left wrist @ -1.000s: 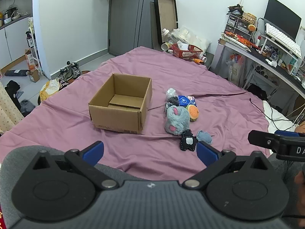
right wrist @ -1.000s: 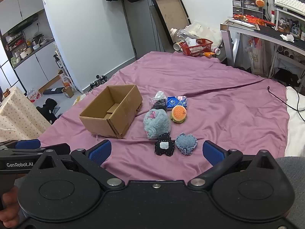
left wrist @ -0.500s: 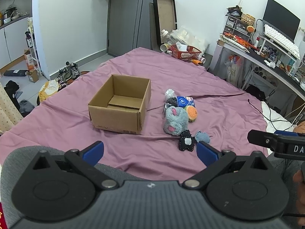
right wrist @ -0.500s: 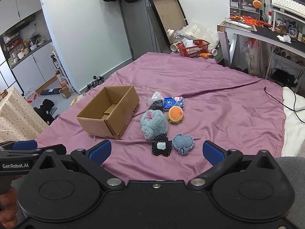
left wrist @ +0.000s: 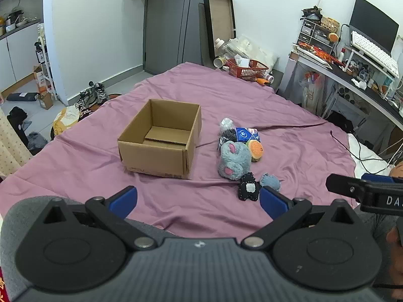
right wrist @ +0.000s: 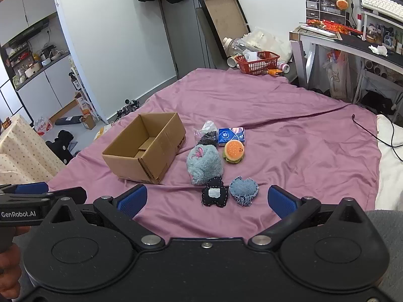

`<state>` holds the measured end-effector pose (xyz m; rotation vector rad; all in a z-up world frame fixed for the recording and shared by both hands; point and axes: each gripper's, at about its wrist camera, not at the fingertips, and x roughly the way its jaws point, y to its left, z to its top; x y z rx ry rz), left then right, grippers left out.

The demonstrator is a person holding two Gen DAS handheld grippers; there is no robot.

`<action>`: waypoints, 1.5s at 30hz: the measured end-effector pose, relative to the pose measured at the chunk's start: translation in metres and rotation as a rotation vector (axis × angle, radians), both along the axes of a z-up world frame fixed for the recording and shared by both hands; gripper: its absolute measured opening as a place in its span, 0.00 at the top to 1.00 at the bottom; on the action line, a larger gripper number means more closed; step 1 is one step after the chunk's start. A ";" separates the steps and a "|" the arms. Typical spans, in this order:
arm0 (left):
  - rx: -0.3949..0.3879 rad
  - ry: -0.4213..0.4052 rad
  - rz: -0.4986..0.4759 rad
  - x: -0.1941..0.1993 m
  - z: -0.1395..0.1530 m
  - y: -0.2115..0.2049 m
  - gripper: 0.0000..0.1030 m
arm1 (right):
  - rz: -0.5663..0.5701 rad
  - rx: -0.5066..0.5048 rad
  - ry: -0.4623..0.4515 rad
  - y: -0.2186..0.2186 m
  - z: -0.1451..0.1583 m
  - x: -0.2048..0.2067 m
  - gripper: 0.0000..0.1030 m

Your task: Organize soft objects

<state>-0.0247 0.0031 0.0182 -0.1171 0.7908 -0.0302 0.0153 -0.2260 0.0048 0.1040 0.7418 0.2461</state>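
Plush toys (right wrist: 204, 166) beyond right hand-held gripper (right wrist: 207, 198)

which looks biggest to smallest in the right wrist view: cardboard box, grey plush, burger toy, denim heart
1. cardboard box
2. grey plush
3 and 4. denim heart and burger toy look about alike. The heart lies nearer the camera, which may enlarge it, so I would not rank these two.

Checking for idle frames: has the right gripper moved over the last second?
Yes. In the right wrist view the box and toys sit slightly higher and smaller against the open right gripper, so it has drawn back a little from them.
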 end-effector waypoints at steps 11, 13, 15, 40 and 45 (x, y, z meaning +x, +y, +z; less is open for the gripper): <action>-0.009 0.012 -0.007 0.022 -0.013 -0.017 0.01 | 0.015 0.040 0.041 -0.014 -0.016 0.027 0.00; -0.011 0.013 -0.009 0.028 -0.016 -0.021 0.01 | 0.007 0.065 0.056 -0.020 -0.021 0.035 0.00; -0.006 0.017 -0.005 0.036 -0.020 -0.026 0.01 | 0.005 0.072 0.066 -0.025 -0.025 0.042 0.00; -0.058 0.157 -0.007 0.126 -0.090 -0.076 0.16 | -0.142 0.288 0.305 -0.077 -0.104 0.138 0.19; -0.063 0.208 -0.009 0.143 -0.113 -0.086 0.17 | -0.161 0.363 0.364 -0.083 -0.123 0.151 0.23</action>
